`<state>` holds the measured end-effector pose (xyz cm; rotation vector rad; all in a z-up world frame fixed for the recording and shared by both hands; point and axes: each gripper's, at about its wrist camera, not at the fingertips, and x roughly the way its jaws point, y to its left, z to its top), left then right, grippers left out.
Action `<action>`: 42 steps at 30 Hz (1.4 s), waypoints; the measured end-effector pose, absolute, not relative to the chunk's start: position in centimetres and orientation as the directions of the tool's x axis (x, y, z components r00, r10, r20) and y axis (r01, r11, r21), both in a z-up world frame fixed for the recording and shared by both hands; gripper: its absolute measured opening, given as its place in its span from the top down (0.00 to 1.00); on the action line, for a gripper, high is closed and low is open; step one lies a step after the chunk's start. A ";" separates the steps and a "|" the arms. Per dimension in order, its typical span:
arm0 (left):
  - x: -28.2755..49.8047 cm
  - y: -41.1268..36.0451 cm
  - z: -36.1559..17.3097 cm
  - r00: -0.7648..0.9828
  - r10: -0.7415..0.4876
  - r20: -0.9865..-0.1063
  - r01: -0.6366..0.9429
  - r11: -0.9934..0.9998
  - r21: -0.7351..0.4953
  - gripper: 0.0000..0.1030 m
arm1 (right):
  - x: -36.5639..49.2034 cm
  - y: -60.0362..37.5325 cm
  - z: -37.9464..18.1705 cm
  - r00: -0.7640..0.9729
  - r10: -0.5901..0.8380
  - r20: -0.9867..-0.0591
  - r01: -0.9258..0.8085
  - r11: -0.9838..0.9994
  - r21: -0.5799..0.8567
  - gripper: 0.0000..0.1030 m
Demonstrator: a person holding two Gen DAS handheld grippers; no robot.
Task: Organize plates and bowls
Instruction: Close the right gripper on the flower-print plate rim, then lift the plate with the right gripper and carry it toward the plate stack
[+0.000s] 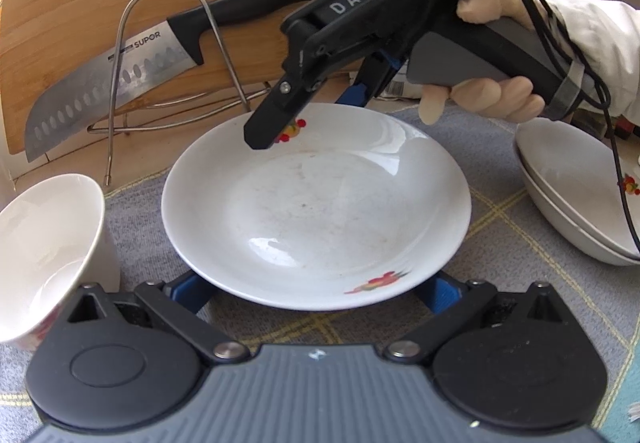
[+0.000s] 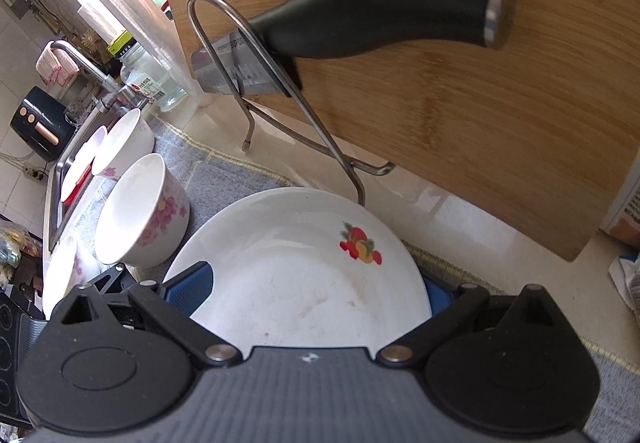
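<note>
Left wrist view: a white plate with fruit motifs lies flat on the grey checked mat, face up; being round it has no long axis, though its printed sprigs sit at the near rim and the far rim; the left gripper stands with its blue fingers spread wide to either side of the plate's near rim, gripping nothing; the right gripper reaches in from the far side, one black finger over the far rim by the fruit print; a stack of plates waits at the right, a bowl at the left.

Right wrist view: the same plate fills the space between the blue pads, which flank its rim; whether they pinch it I cannot tell; flowered bowls stand just beside; a knife rests in a wire rack against the cutting board.

Judgement: the step is lifting this plate toward the stack; best to bite the rim squarely, keep it level, clear the rack.
</note>
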<state>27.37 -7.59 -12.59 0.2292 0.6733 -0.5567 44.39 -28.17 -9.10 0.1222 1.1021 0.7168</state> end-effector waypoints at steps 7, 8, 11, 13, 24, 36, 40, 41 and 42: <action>27.1 -7.7 -12.2 0.643 -0.416 -0.643 0.565 0.825 0.031 0.01 | 43.7 -28.0 -8.7 0.258 0.575 -0.776 -0.472 0.776 0.419 0.00; 27.0 -7.7 -12.1 0.643 -0.417 -0.642 0.565 0.824 0.030 0.01 | 43.6 -27.9 -8.7 0.258 0.574 -0.777 -0.474 0.776 0.416 0.00; 26.8 -7.6 -11.7 0.646 -0.415 -0.640 0.565 0.825 0.035 0.01 | 43.3 -27.8 -8.5 0.260 0.572 -0.778 -0.473 0.778 0.414 0.00; 26.7 -7.5 -11.5 0.643 -0.414 -0.644 0.567 0.823 0.036 0.01 | 43.0 -27.8 -8.3 0.261 0.573 -0.777 -0.473 0.778 0.414 0.00; 25.1 -7.4 -10.5 0.644 -0.417 -0.642 0.586 0.808 0.063 0.01 | 41.0 -27.8 -7.1 0.276 0.578 -0.768 -0.475 0.777 0.414 0.00; 22.0 -8.1 -8.6 0.637 -0.445 -0.629 0.627 0.774 0.089 0.01 | 36.8 -28.6 -4.8 0.330 0.563 -0.757 -0.458 0.797 0.393 0.00; 21.0 -8.5 -8.0 0.636 -0.458 -0.621 0.643 0.760 0.098 0.01 | 35.4 -29.1 -4.3 0.348 0.554 -0.756 -0.448 0.807 0.385 0.00; 20.8 -8.5 -7.9 0.634 -0.462 -0.620 0.648 0.755 0.100 0.01 | 35.0 -29.3 -4.2 0.352 0.553 -0.755 -0.444 0.809 0.385 0.00; 20.5 -8.7 -7.8 0.633 -0.465 -0.619 0.652 0.751 0.102 0.01 | 34.6 -29.4 -4.1 0.357 0.551 -0.754 -0.440 0.812 0.384 0.00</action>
